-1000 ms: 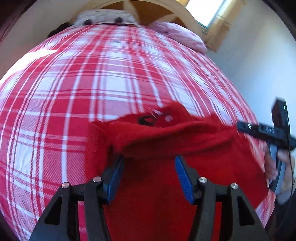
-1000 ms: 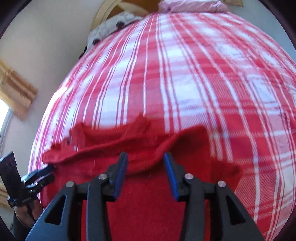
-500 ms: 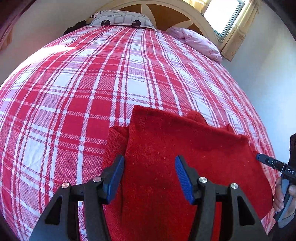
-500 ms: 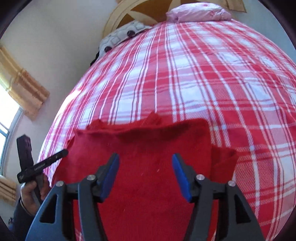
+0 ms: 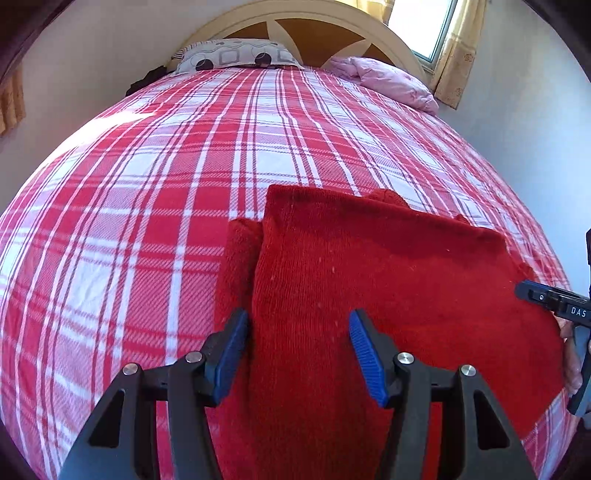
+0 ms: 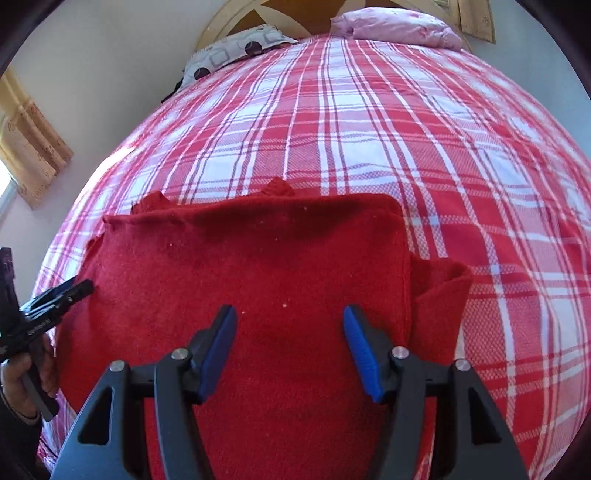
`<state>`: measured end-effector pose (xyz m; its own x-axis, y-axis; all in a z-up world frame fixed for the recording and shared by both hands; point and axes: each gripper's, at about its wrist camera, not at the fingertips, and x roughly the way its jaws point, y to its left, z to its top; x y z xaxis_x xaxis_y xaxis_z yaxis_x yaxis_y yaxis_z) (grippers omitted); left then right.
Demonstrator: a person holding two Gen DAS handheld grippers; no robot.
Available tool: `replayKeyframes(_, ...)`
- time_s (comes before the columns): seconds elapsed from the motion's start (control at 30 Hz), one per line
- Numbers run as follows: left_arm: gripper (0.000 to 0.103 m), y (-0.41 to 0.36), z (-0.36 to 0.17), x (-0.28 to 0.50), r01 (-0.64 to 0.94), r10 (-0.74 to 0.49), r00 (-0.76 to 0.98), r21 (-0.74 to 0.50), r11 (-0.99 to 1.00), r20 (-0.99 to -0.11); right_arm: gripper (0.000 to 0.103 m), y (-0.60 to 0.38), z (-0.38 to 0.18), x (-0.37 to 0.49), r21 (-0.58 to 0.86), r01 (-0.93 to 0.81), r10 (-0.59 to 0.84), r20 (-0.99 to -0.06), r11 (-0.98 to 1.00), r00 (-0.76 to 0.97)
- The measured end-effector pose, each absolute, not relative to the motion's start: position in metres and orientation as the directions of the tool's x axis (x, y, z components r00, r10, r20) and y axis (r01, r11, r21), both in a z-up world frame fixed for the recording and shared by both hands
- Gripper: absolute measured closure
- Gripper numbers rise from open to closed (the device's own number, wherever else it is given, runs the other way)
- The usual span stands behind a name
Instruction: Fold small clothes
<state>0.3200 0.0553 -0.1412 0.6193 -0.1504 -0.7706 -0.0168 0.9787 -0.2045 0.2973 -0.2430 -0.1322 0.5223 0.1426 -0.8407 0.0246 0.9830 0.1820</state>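
Observation:
A red knit garment [image 5: 369, 277] lies folded into a flat rectangle on the plaid bed sheet [image 5: 147, 184]. A folded-under part sticks out at its left edge [image 5: 240, 251], which the right wrist view shows at the right edge [image 6: 439, 291]. My left gripper [image 5: 298, 317] hovers open over the garment's near left part, its blue pads apart with nothing pinched. My right gripper [image 6: 290, 310] stands open over the near right part of the garment [image 6: 258, 266]. Each view catches the other gripper's black frame at its side, held in a hand [image 6: 22, 373].
The red-and-white plaid sheet covers the whole bed. A grey patterned pillow [image 5: 232, 55] and a pink pillow [image 5: 388, 79] lie by the wooden headboard [image 5: 325, 33]. A curtained window [image 5: 454, 48] is at the back right, with walls close on both sides.
A second ago both grippers held the garment's edge, carrying it over away from me. Now the fold lies flat, both have let go and drawn back, and the right jaws stand wider.

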Motion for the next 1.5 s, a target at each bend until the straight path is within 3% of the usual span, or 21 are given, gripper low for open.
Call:
replayKeyframes(0.23, 0.045, 0.053, -0.150, 0.263, 0.008, -0.143, 0.614, -0.176, 0.984, -0.776, 0.038, -0.234, -0.104, 0.227, 0.163, -0.047, 0.157, -0.777, 0.986, 0.610)
replayKeyframes(0.53, 0.042, 0.044, -0.159, 0.227, 0.005, -0.080, 0.666, -0.103, 0.995, -0.742, 0.035, -0.224, -0.142, 0.169, 0.000, -0.064, 0.041, -0.777, 0.998, 0.628)
replayKeyframes(0.57, 0.041, 0.045, -0.160, 0.227, -0.004, -0.081, 0.663, -0.111, 0.994, -0.744, 0.035, -0.222, -0.143, 0.172, -0.014, -0.061, 0.028, -0.779, 0.998, 0.626)
replayKeyframes(0.63, 0.028, 0.053, -0.164, 0.226, -0.047, -0.083, 0.652, -0.149, 0.988, -0.754, 0.033, -0.222, -0.142, 0.175, -0.016, -0.046, 0.016, -0.784, 0.999, 0.621)
replayKeyframes(0.77, 0.027, 0.064, -0.167, 0.222, -0.047, -0.144, 0.652, -0.229, 0.972, -0.744, 0.026, -0.217, -0.144, 0.184, -0.046, -0.041, -0.012, -0.796, 0.998, 0.606)
replayKeyframes(0.87, 0.027, 0.063, -0.164, 0.212, -0.043, -0.138, 0.659, -0.220, 0.975, -0.739, 0.025, -0.218, -0.140, 0.184, -0.040, -0.025, -0.017, -0.798, 0.999, 0.602)
replayKeyframes(1.0, 0.027, 0.080, -0.158, 0.191, -0.051, -0.188, 0.695, -0.308, 0.950, -0.694, 0.027, -0.209, -0.119, 0.165, -0.030, -0.003, -0.021, -0.756, 1.000, 0.655)
replayKeyframes(1.23, 0.027, 0.124, -0.160, 0.181, -0.225, -0.024, 0.693, -0.248, 0.942, -0.721, 0.027, -0.132, -0.105, 0.149, -0.170, -0.183, 0.012, -0.703, 0.968, 0.711)
replayKeyframes(1.5, 0.027, 0.130, -0.162, 0.180, -0.227, 0.000, 0.681, -0.210, 0.951, -0.733, 0.027, -0.039, -0.128, 0.153, -0.237, -0.368, 0.098, -0.710, 0.899, 0.697)
